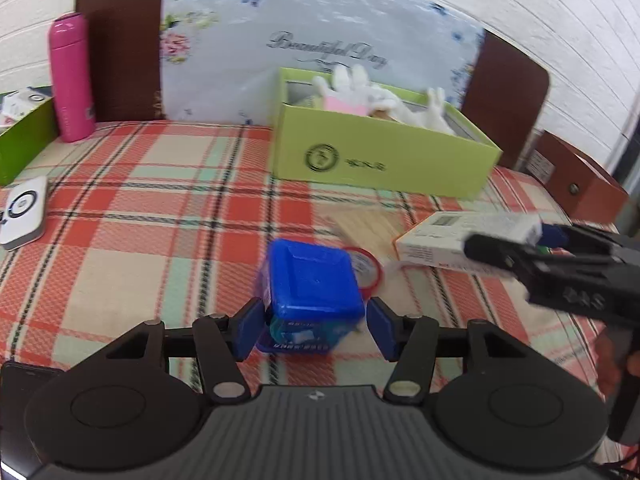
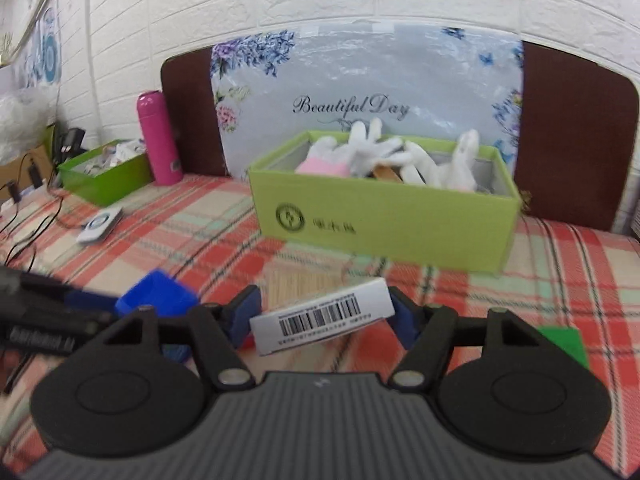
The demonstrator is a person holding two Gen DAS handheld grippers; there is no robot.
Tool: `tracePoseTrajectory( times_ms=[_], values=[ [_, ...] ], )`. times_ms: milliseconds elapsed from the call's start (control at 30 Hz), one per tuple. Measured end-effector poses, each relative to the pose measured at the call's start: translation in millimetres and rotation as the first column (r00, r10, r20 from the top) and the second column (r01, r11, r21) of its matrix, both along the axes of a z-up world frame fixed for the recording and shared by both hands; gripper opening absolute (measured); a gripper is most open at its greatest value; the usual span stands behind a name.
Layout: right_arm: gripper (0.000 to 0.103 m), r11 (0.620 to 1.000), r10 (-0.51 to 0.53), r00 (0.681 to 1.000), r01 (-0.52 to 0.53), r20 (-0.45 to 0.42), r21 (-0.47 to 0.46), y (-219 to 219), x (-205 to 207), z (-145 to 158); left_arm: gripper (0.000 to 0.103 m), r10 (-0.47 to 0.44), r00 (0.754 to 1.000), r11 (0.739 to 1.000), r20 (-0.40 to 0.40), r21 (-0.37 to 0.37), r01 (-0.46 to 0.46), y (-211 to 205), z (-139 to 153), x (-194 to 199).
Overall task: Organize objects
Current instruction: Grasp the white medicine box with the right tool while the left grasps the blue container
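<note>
A blue-lidded container [image 1: 312, 288] stands on the plaid cloth between the fingers of my left gripper [image 1: 316, 328]; the left pad touches it and a small gap shows at the right pad. It also shows in the right wrist view [image 2: 158, 294]. My right gripper [image 2: 324, 314] is shut on a white barcoded carton [image 2: 324, 320], held tilted above the cloth; the carton also shows in the left wrist view [image 1: 468, 236]. A green open box [image 2: 384, 220] holding white gloves [image 2: 376, 148] stands behind, also in the left wrist view [image 1: 380, 152].
A red-rimmed round lid [image 1: 366, 266] and a wooden-stick bundle [image 1: 364, 226] lie behind the container. A pink bottle [image 1: 72, 76], a second green box [image 2: 104, 174] and a white device [image 1: 22, 212] sit at the left. A brown box [image 1: 580, 184] is at the right.
</note>
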State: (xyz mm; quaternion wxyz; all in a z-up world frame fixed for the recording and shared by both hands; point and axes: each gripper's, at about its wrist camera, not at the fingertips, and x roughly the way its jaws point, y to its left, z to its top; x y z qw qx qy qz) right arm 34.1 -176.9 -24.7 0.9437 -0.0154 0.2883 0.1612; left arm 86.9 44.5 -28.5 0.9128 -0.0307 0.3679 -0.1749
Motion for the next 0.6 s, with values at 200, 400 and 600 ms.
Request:
tracePoseTrajectory(
  times_ms=[200,400,600],
  values=[
    [0.067,0.998,-0.010,0.991,0.002,-0.135,-0.060,-58.2,-68.7,-20.8,0.041,-0.110,0.992,0.994,-0.062,-0.031,0.109,-25.6,-11.9,-20.9],
    [0.084,0.996,-0.047,0.991,0.037,-0.129,-0.078,-71.4,-96.2,-31.5,0.067,0.109,0.994,0.990,0.027,0.092,-0.111,-36.5,-11.9,-30.1],
    [0.087,0.999,-0.033,0.995,0.033,-0.093,0.000,-70.3,-86.9,-26.1,0.083,0.038,0.991,0.992,0.131,0.114,-0.053,-28.2,-5.8,-20.3]
  ],
)
